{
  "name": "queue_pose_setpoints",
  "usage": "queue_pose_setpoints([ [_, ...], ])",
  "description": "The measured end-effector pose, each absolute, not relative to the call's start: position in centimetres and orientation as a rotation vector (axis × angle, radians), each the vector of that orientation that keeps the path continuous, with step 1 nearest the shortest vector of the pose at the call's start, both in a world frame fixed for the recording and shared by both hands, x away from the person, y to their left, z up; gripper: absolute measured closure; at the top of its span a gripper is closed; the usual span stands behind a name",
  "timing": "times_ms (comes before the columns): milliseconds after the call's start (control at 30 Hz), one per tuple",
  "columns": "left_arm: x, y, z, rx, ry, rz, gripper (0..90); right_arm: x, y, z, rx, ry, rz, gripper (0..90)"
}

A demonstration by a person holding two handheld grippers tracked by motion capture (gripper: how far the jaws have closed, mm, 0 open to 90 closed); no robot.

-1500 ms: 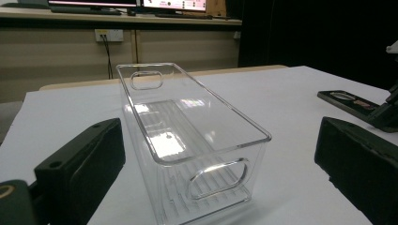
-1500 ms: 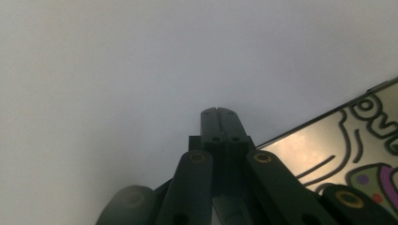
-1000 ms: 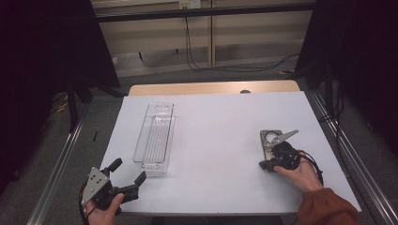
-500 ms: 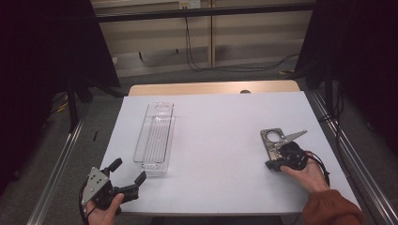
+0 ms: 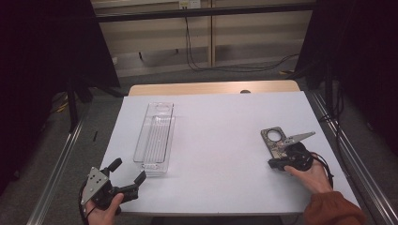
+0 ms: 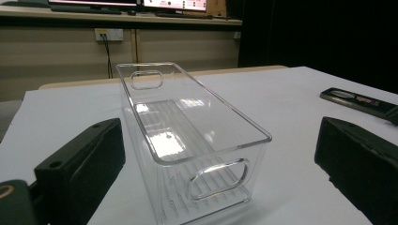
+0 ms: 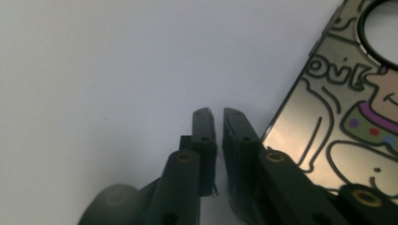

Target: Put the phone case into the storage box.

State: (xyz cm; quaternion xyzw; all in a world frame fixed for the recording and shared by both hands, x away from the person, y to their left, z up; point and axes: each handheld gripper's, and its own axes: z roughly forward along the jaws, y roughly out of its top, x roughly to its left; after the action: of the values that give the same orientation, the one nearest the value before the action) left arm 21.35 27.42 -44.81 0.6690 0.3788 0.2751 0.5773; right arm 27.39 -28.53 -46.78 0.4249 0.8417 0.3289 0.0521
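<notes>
Phone case point(image 5: 276, 142) lies flat near the table's point(image 5: 220, 136) right edge, patterned side up, just beside the right gripper point(image 7: 217, 115). That gripper's jaws are pressed almost together with nothing between them, their tips on the tabletop next to the case's edge. Left gripper point(image 5: 126, 174) sits at the front-left corner, jaws spread wide, facing the clear bin point(image 6: 187, 136), which stands lengthwise toward the left edge.
</notes>
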Motion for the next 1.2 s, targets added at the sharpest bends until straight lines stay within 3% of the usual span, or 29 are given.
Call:
queue_pose_setpoints([
  [100,21.3,27.4,-44.8,1.564,0.889,0.649,2.2,27.3,-28.4,-46.6,1.280,2.551,1.039,78.8],
  [267,21.3,27.4,-44.8,1.564,0.891,0.649,2.2,27.0,-28.4,-46.0,1.222,2.513,1.135,55.4],
  [367,21.3,27.5,-44.8,1.563,0.891,0.650,2.2,27.0,-28.3,-45.6,1.202,2.463,1.163,32.2],
  [433,21.3,27.5,-44.8,1.563,0.890,0.651,2.2,27.0,-28.3,-45.3,1.199,2.433,1.187,23.4],
  [467,21.3,27.5,-44.8,1.561,0.891,0.649,2.2,27.0,-28.3,-45.0,1.206,2.409,1.198,12.0],
  [667,21.3,27.4,-44.8,1.564,0.886,0.648,2.2,27.3,-28.5,-44.3,1.236,2.333,1.193,3.0],
  [1200,21.4,27.4,-44.8,1.563,0.886,0.643,2.2,31.4,-30.5,-44.2,1.511,2.353,0.943,6.3],
])
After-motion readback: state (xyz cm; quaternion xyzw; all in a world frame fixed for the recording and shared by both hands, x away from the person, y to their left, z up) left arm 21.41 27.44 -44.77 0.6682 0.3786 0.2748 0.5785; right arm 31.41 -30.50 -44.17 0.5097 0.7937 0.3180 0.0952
